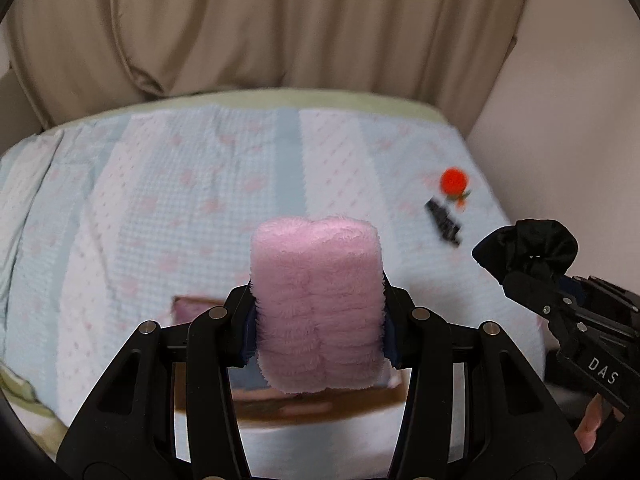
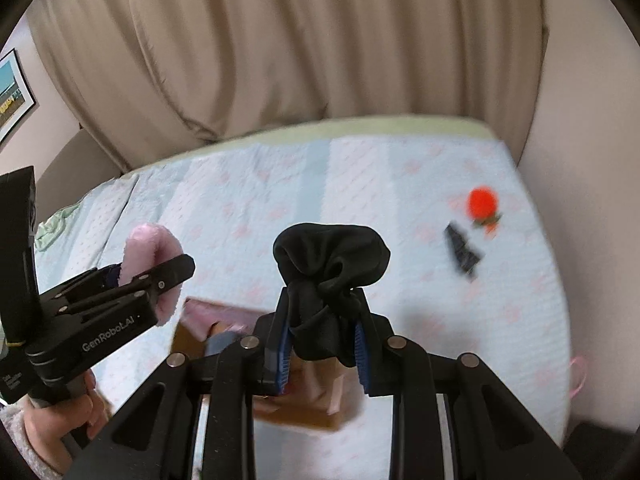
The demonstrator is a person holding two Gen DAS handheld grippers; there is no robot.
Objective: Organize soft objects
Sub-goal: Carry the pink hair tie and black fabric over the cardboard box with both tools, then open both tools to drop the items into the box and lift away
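Left gripper: fingers clamp pink towel above the bed.
Right gripper: fingers pinch black cloth (bunched) above the bed.
Box: under both.

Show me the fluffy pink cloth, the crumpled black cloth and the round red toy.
fluffy pink cloth (image 1: 318, 304), left wrist view, front face
crumpled black cloth (image 2: 332, 256), right wrist view, bunched top
round red toy (image 2: 482, 202), right wrist view, centre

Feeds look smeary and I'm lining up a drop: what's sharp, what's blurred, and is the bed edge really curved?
Left wrist view: the left claw and its pink fluffy cloth are sharp; the bedspread, red toy and box are motion-blurred. Right wrist view: the right claw and black cloth are sharp, the background smeared. The curved bed edge is fisheye distortion. Lighting is soft, no glare.
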